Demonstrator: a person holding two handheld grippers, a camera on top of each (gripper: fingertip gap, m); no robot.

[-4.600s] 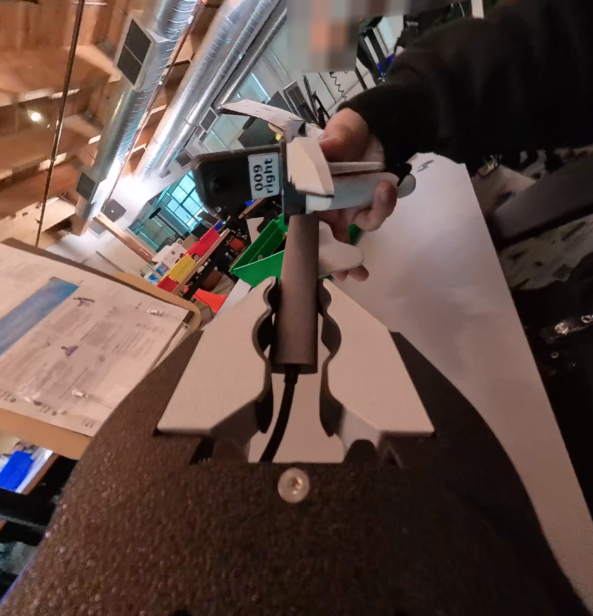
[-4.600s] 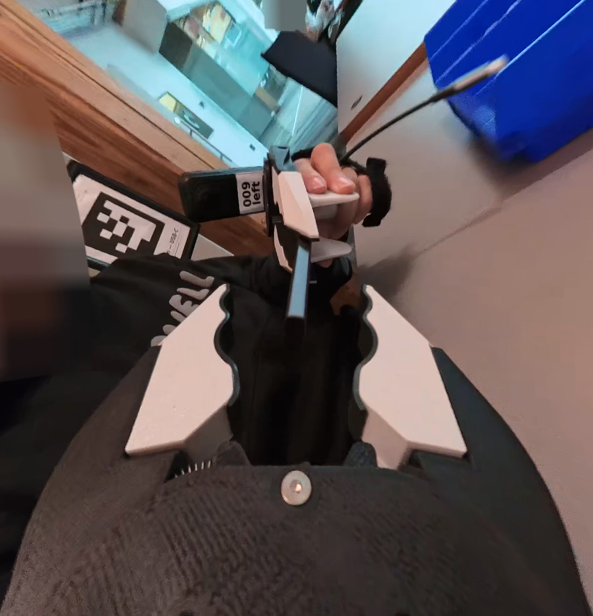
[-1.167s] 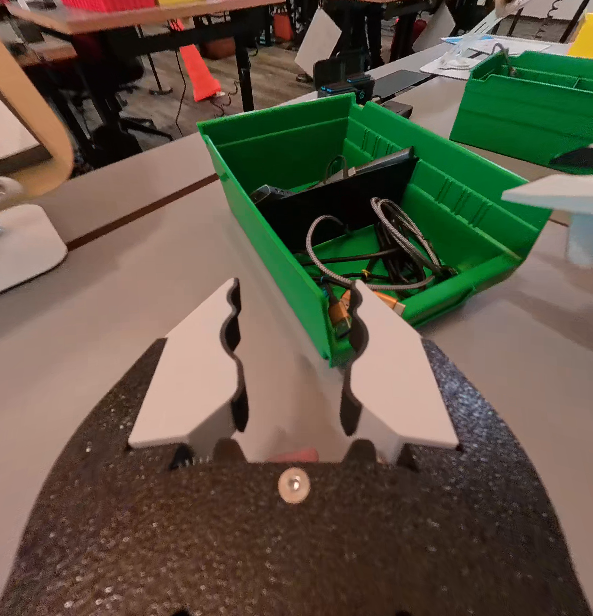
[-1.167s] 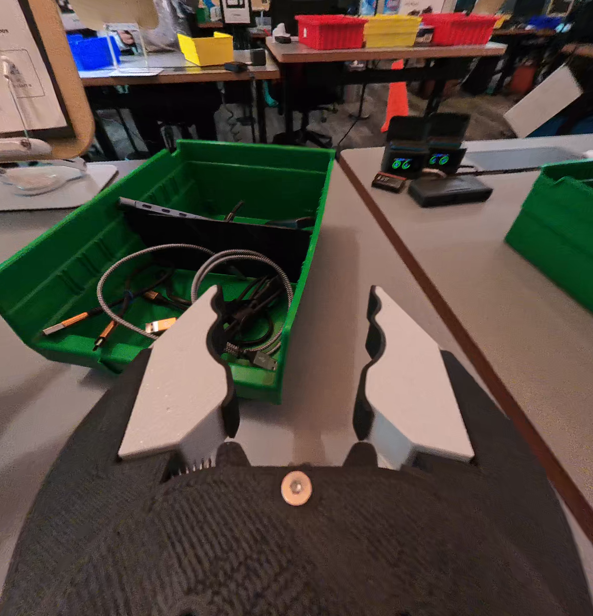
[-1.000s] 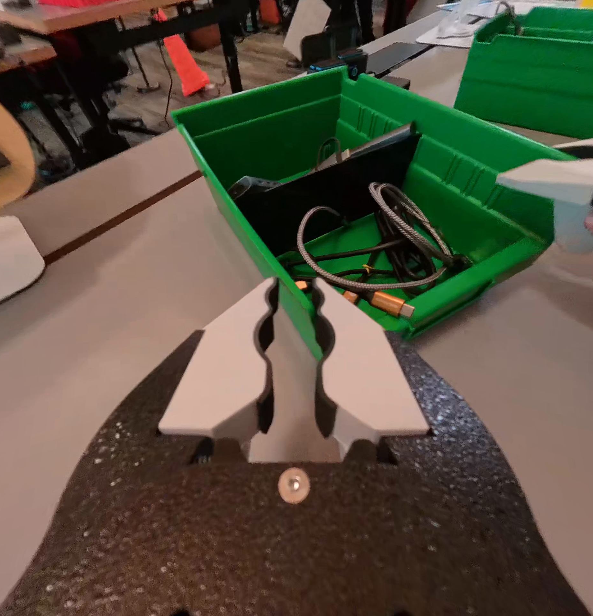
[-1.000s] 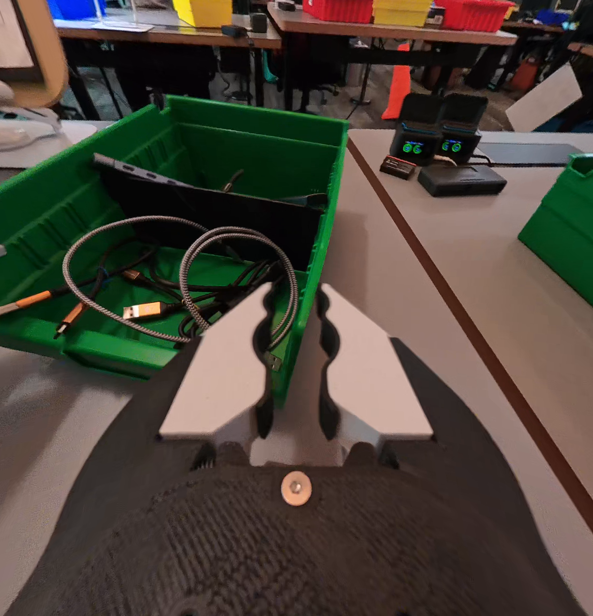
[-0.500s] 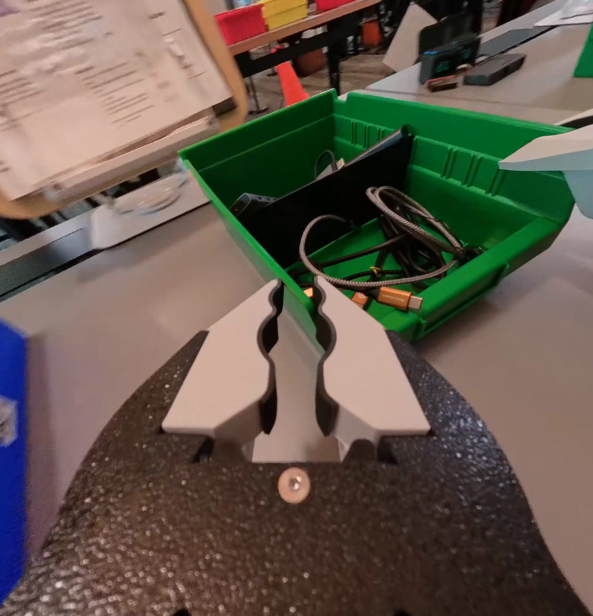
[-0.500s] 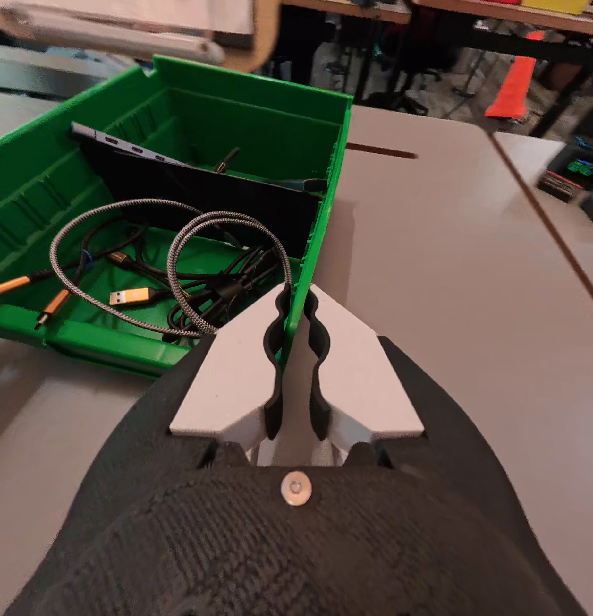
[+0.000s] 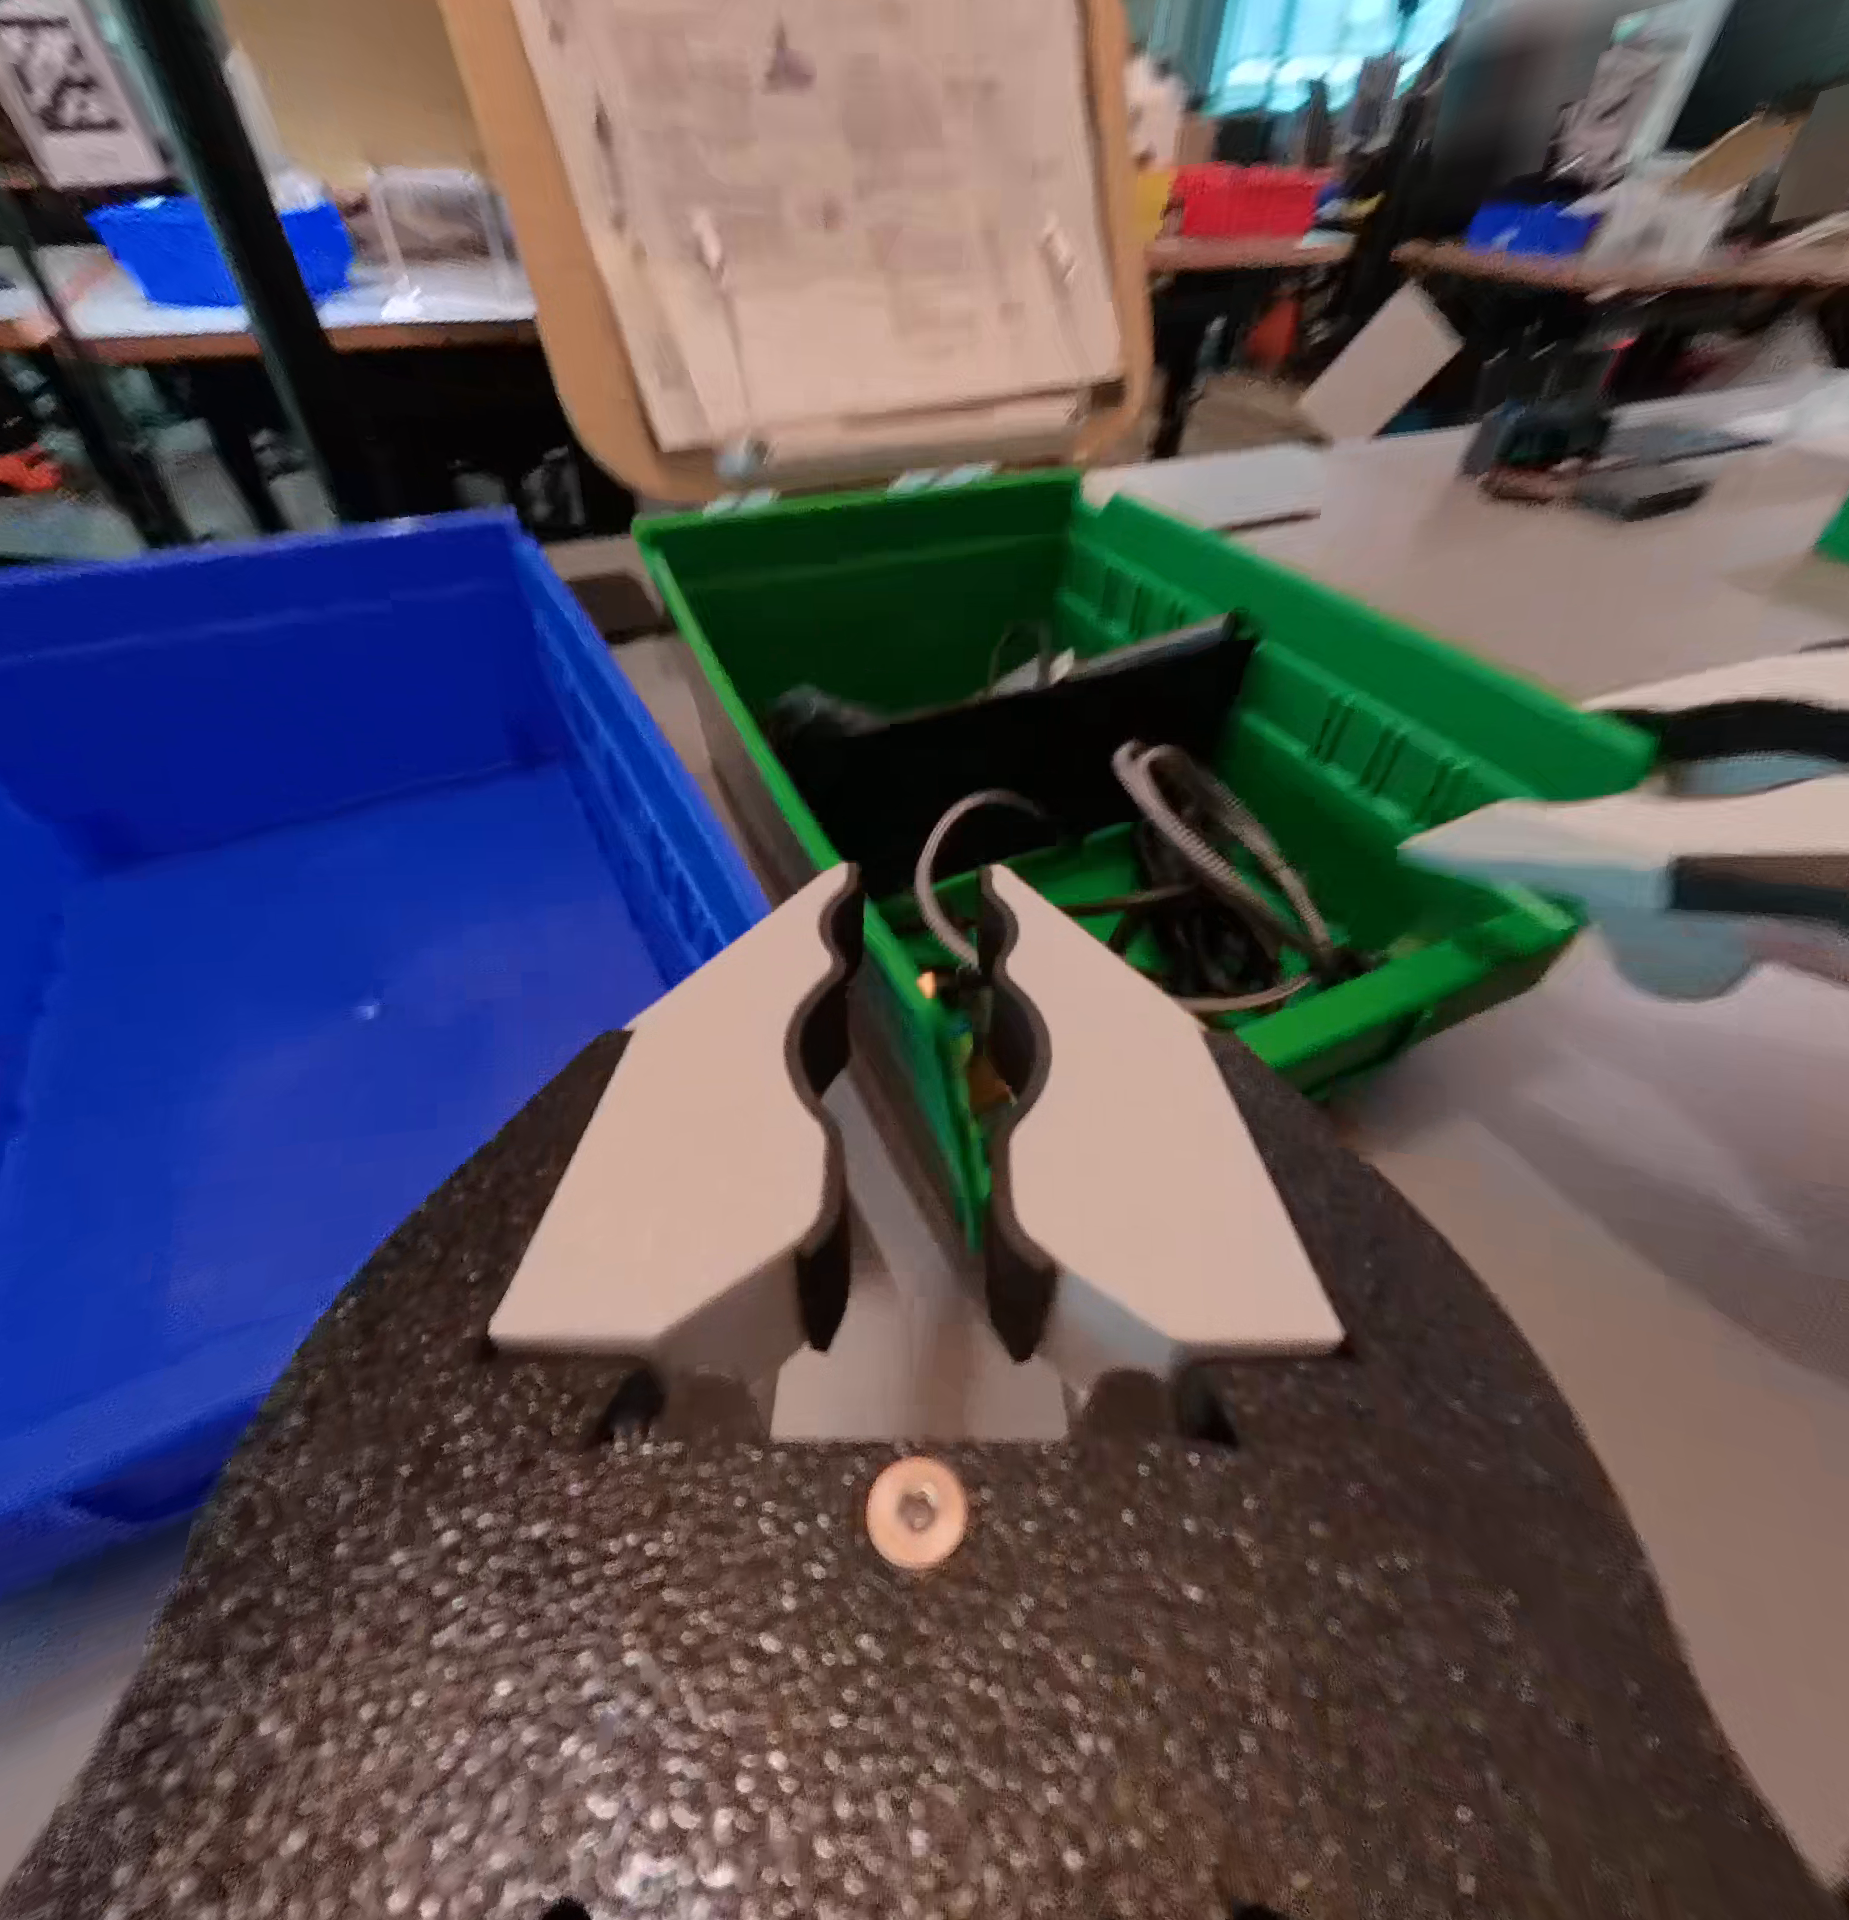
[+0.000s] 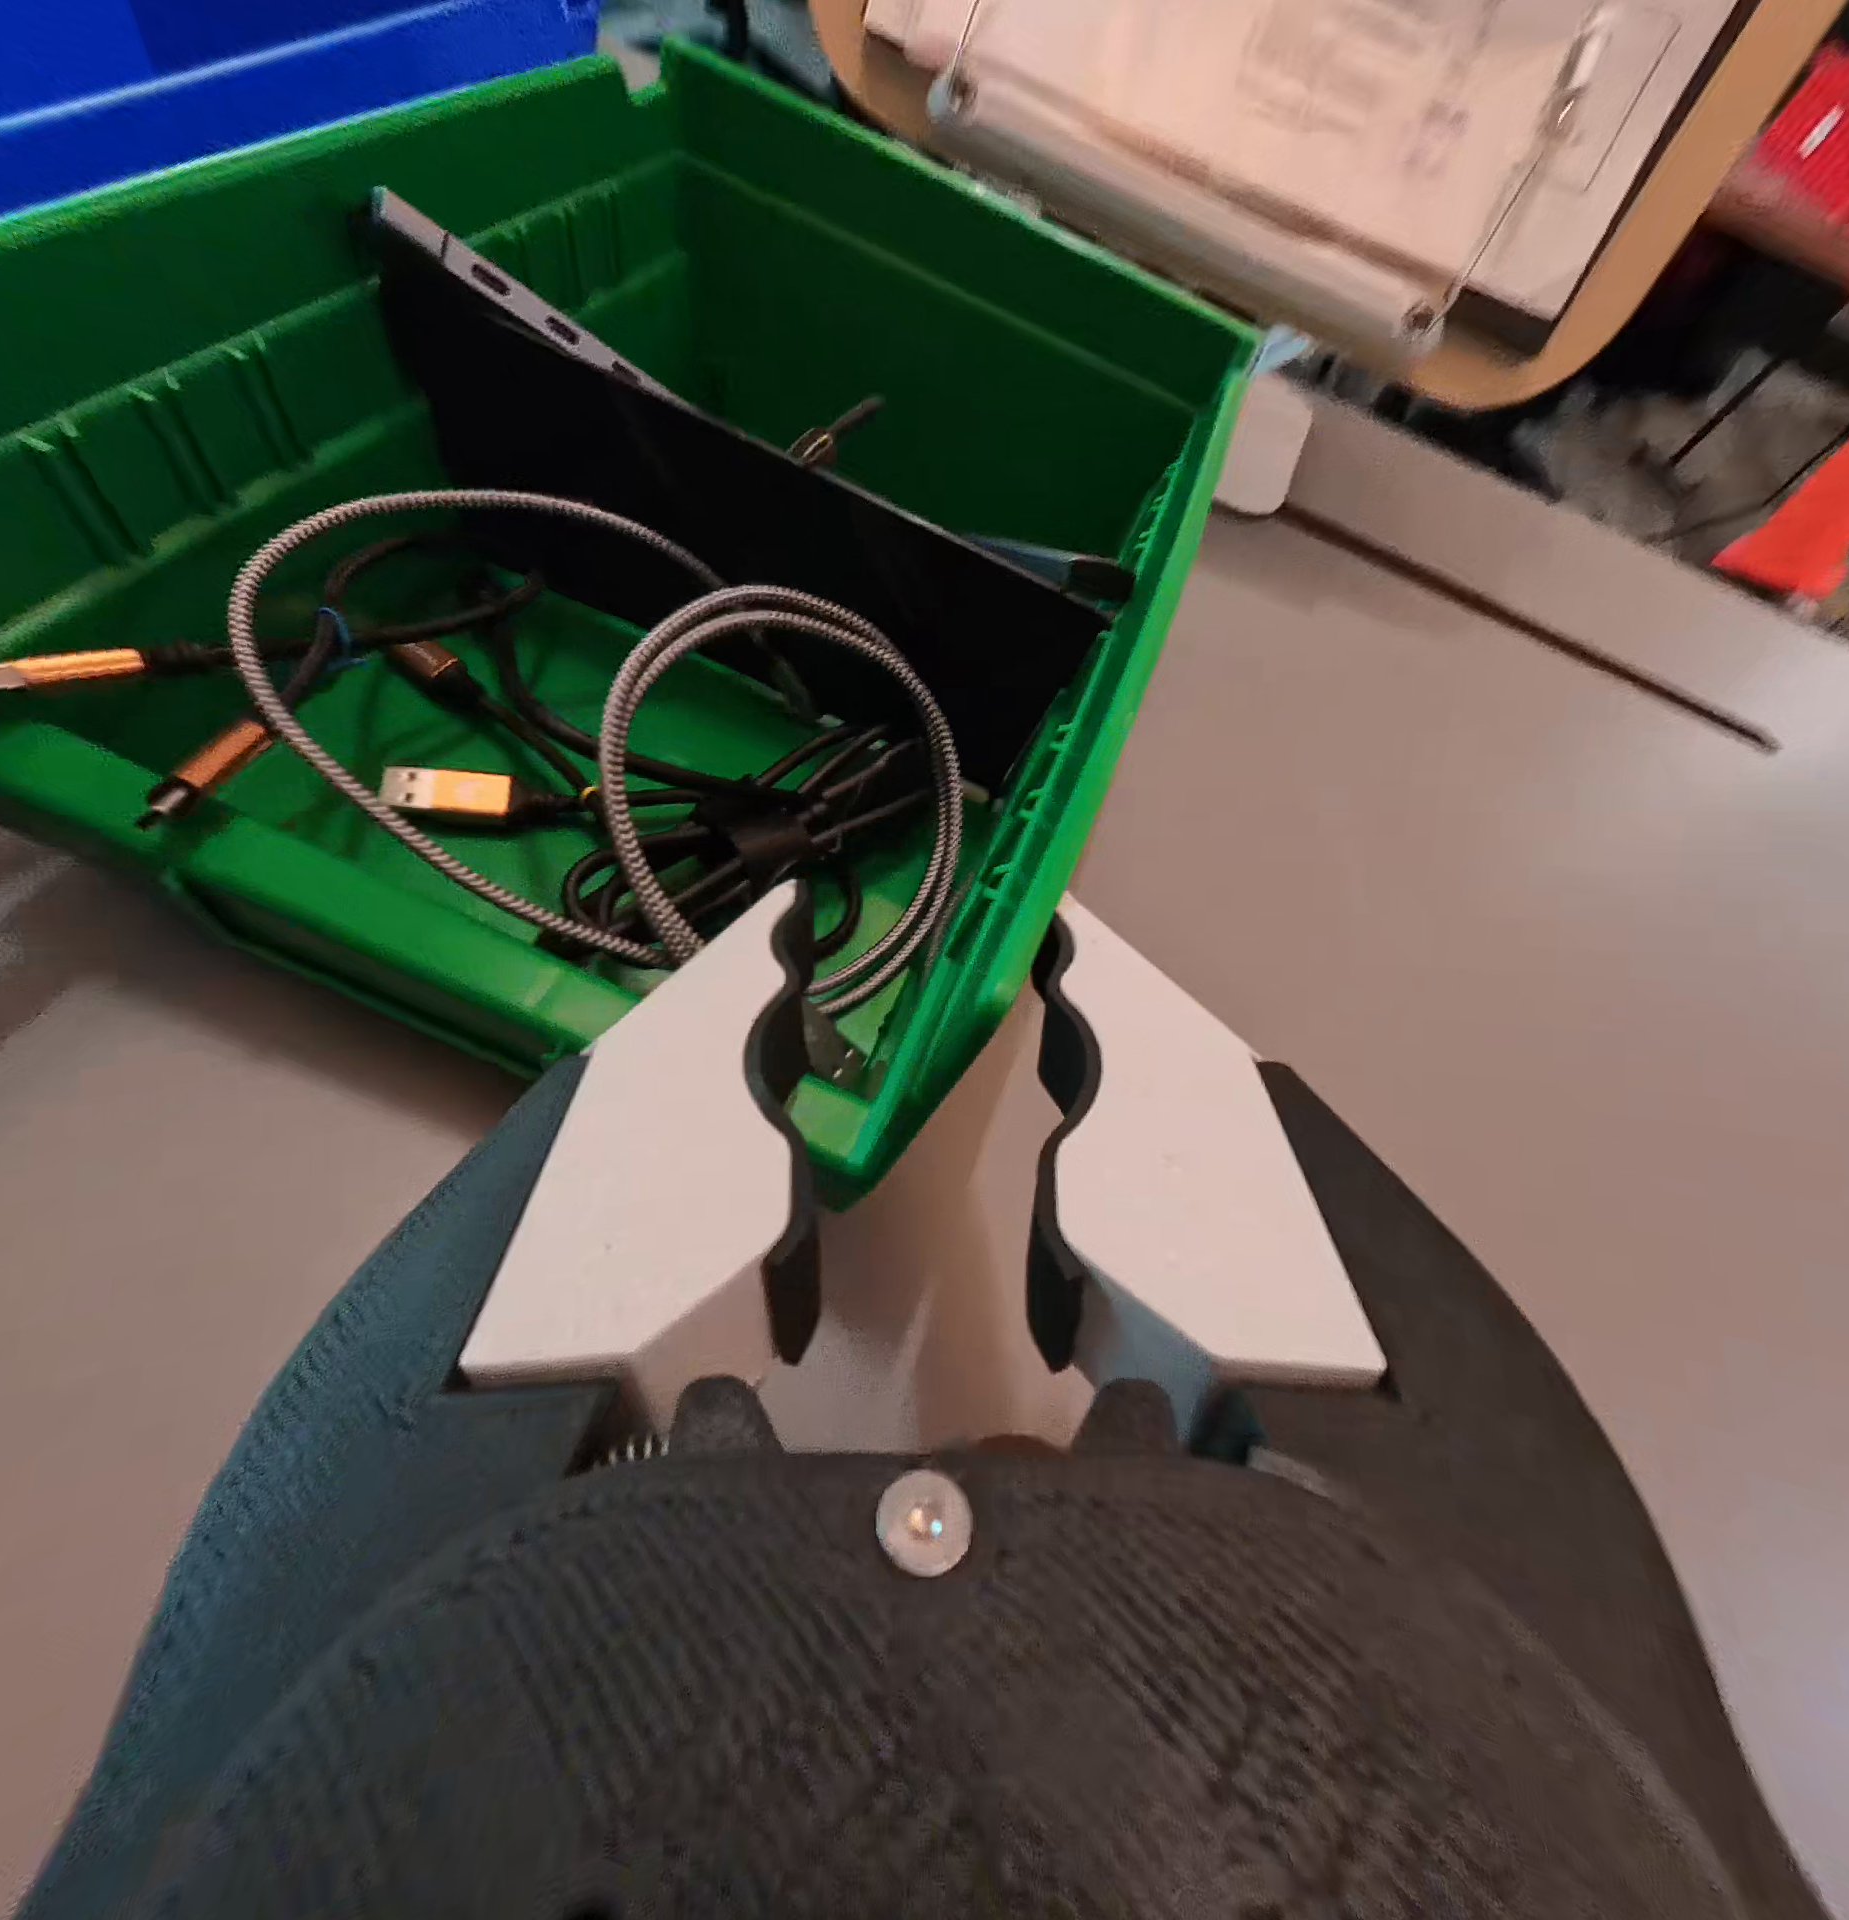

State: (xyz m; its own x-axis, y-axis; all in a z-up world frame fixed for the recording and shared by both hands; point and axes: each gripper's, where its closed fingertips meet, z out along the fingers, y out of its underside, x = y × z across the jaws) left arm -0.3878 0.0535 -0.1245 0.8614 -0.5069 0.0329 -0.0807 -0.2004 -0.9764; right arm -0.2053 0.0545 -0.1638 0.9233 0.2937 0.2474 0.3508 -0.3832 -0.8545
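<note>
Green bin [image 9: 1346, 727]: sits on the grey worktop [image 9: 1626, 1299], just right of a blue bin [image 9: 276, 935]; both tongs straddle its side walls near the front corners.
Left tongs [image 9: 918, 904]: fingers close together with the bin's left wall between them, clamped on the wall as far as the left wrist view shows.
Right tongs [image 10: 920, 940]: fingers set wider, the bin's right wall between them; left finger inside the bin, right finger outside; contact with the wall cannot be told.
Right tongs, far view: blurred at the right edge of the left wrist view [image 9: 1668, 831], at the bin's right side.
Bin contents: a black divider [image 10: 754, 499] crosses the middle; braided grey cables [image 10: 629, 665] coiled in the front part, with orange-tipped plugs [image 10: 452, 795].
Behind bin: a tan clipboard stand [image 9: 826, 229] holding paper sheets.
Blue bin: nothing seen inside.
</note>
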